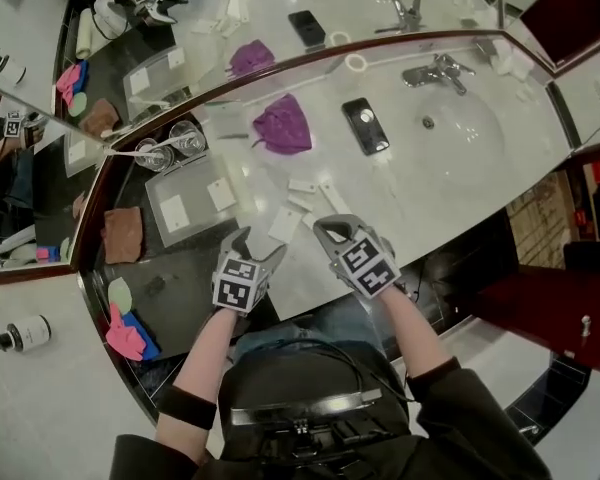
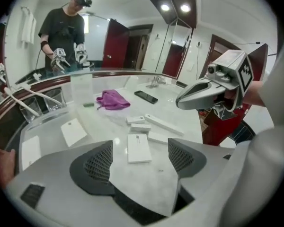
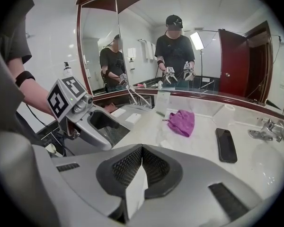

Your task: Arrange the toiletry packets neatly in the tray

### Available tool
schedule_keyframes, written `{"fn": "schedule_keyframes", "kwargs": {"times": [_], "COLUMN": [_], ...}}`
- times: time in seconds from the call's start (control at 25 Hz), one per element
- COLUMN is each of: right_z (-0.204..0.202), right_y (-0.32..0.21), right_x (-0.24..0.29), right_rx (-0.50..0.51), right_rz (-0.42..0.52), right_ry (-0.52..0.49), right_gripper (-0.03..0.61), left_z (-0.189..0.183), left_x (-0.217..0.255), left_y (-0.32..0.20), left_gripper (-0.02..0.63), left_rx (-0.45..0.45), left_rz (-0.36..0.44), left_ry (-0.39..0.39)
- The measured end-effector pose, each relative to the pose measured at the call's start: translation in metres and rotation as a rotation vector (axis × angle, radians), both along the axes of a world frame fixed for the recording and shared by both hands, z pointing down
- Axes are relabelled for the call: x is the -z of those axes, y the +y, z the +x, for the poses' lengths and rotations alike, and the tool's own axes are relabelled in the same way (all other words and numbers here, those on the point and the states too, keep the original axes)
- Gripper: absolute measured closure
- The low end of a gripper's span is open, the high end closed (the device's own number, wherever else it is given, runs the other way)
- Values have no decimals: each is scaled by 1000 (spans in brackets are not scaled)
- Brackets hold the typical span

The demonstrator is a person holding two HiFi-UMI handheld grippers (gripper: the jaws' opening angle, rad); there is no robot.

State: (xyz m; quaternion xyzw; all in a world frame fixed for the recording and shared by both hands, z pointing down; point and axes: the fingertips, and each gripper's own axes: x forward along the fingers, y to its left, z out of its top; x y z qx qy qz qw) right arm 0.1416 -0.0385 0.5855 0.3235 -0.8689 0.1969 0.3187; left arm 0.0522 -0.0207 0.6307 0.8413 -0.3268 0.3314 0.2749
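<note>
Pinched packet (image 3: 135, 195) mostly hidden by right tool (image 3: 142, 151), loose packet (image 2: 138, 148) print illegible

No legible text or labels.

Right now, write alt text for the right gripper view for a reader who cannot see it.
The right gripper has its fingers shut on a white packet above a marble counter. Beyond lie a purple cloth and a phone; the left gripper hovers at left.

The pale marble desk (image 1: 400, 208) carries a clear tray (image 1: 190, 200) at its left, with several white packets (image 1: 302, 186) lying loose just beside it. Farther back lie a crumpled purple cloth (image 1: 282, 125) and a black phone (image 1: 365, 126), apart, beside the sunken basin (image 1: 465, 133). Two glasses (image 1: 170, 146) stand behind the tray.
</note>
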Motion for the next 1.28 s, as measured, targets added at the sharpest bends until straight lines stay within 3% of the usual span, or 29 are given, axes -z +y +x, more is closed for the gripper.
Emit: {"fn": "schedule_keyframes", "kwargs": {"times": [0.28,0.64,0.76,0.8,1.0,1.28], "right_z": [29,75,80,81,82,74], "right_y": [-10,-13,-12,-12,-7,-3], "right_x": [-11,-24,-27,-27,-28,-26], "right_rx": [-7,-35,-36,-36,-38,-35], "right_rz": [-9,-32,-38,-40,-44,-41], "right_ry": [-11,-23,-27,-29,-39,-39], "right_gripper": [563,563,563,563,563,563], "left_z": [45,52,47,46,44,43], "left_x": [-64,-105,-109,-108,-100,-67], "left_y": [-18,-13,-17,-18,-17,-27], "left_gripper": [219,221,295,327,336,336], "left_rx": [-50,-32,1,7,19,57], "left_rz": [-74,-132,-117,-114,-113,-9], "left_ry": [-133,-235,-257,-258,-254,-192]}}
